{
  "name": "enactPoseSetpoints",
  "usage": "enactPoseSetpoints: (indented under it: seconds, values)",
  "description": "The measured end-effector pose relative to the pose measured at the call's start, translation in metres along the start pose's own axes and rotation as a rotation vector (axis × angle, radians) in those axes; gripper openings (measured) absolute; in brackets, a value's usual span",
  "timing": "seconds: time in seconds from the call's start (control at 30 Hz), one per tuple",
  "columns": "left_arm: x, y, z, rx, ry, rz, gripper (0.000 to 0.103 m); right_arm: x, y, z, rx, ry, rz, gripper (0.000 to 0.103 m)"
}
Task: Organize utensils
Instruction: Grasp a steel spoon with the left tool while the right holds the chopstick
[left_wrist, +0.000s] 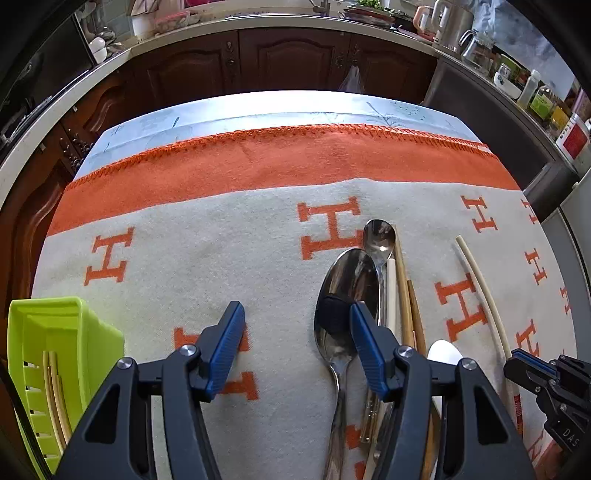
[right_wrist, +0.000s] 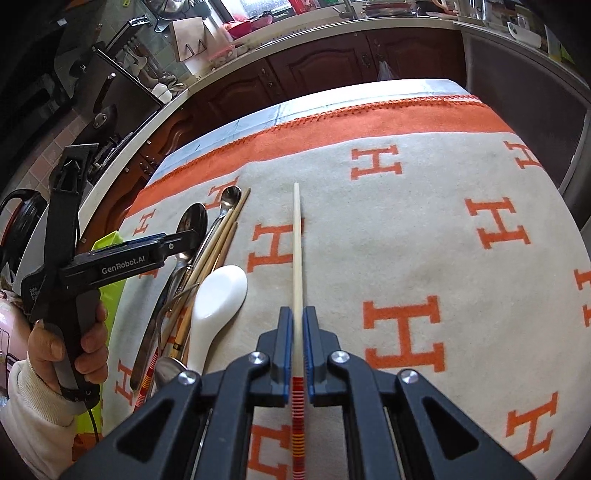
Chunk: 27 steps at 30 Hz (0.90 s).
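My right gripper (right_wrist: 297, 321) is shut on a cream chopstick (right_wrist: 297, 251) with a red-striped end, which points away over the blanket. The same chopstick (left_wrist: 480, 291) runs up from the right gripper (left_wrist: 517, 360) in the left wrist view. My left gripper (left_wrist: 297, 317) is open with only blanket between its fingers. Its right finger stands over a large metal spoon (left_wrist: 347, 291). Beside that lie a small metal spoon (left_wrist: 378, 236), wooden chopsticks (left_wrist: 404, 295) and a white ceramic spoon (right_wrist: 218, 295). A lime green basket (left_wrist: 85, 332) at the left holds a few chopsticks (left_wrist: 51, 387).
A grey blanket (right_wrist: 406, 229) with orange H letters and an orange border covers the table. Dark wooden cabinets (left_wrist: 295, 62) and a cluttered counter stand behind it. A hand in a white sleeve (right_wrist: 74, 343) holds the left gripper (right_wrist: 181, 238).
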<state>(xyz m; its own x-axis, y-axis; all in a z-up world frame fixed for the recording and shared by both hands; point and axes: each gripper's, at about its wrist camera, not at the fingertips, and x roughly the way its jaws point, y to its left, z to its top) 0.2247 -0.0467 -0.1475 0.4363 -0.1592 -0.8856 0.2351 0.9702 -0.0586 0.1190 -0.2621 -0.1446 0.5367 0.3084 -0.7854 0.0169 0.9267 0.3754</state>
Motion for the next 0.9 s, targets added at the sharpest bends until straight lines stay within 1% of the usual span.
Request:
enactPoseSetpoints:
  seconds: [0.1, 0.13, 0.17, 0.2, 0.23, 0.33, 0.4, 0.43, 0.47, 0.5, 0.57, 0.67, 0.8, 0.9]
  values:
    - [0.0, -0.006, -0.001, 0.031, -0.008, 0.006, 0.055, 0.003, -0.004, -0.002, 0.009, 0.001, 0.006, 0.005]
    - [-0.001, -0.008, -0.001, 0.045, -0.013, 0.0, 0.048, 0.003, -0.005, -0.002, 0.009, 0.0, 0.007, 0.005]
    - [-0.002, -0.011, -0.002, 0.058, -0.015, -0.012, 0.037, 0.003, -0.005, -0.002, 0.009, 0.0, 0.009, 0.005]
    - [-0.002, -0.014, -0.001, 0.067, -0.014, -0.024, 0.031, 0.003, -0.005, -0.002, 0.008, -0.002, 0.009, 0.005]
    - [-0.003, -0.017, -0.002, 0.078, -0.013, -0.037, 0.019, 0.003, -0.006, -0.002, 0.009, -0.003, 0.01, 0.005]
    - [-0.004, -0.025, -0.003, 0.102, -0.022, -0.019, 0.018, 0.004, -0.006, -0.001, 0.01, -0.005, 0.015, 0.005]
    - [-0.004, -0.024, -0.003, 0.087, -0.023, -0.019, 0.016, 0.003, -0.007, -0.002, 0.013, -0.007, 0.018, 0.005]
    - [-0.006, -0.024, -0.004, 0.076, -0.031, -0.014, 0.011, 0.003, -0.008, -0.003, 0.015, -0.009, 0.02, 0.005]
    - [-0.008, -0.023, -0.003, 0.059, -0.039, -0.014, 0.008, 0.003, -0.009, -0.003, 0.019, -0.01, 0.025, 0.005]
    - [-0.01, -0.025, -0.003, 0.057, -0.043, -0.008, 0.007, 0.003, -0.009, -0.003, 0.021, -0.011, 0.028, 0.005]
    - [-0.013, -0.03, -0.005, 0.081, -0.064, 0.03, 0.005, 0.002, -0.009, -0.003, 0.023, -0.011, 0.031, 0.005]
    - [-0.014, -0.038, -0.008, 0.117, -0.078, 0.055, 0.005, 0.002, -0.01, -0.004, 0.022, -0.011, 0.031, 0.005]
    - [-0.014, -0.033, -0.009, 0.092, -0.065, 0.008, 0.007, 0.002, -0.011, -0.005, 0.028, -0.012, 0.035, 0.005]
    - [-0.011, -0.037, -0.014, 0.103, -0.063, 0.002, 0.012, 0.002, -0.011, -0.004, 0.03, -0.012, 0.035, 0.006]
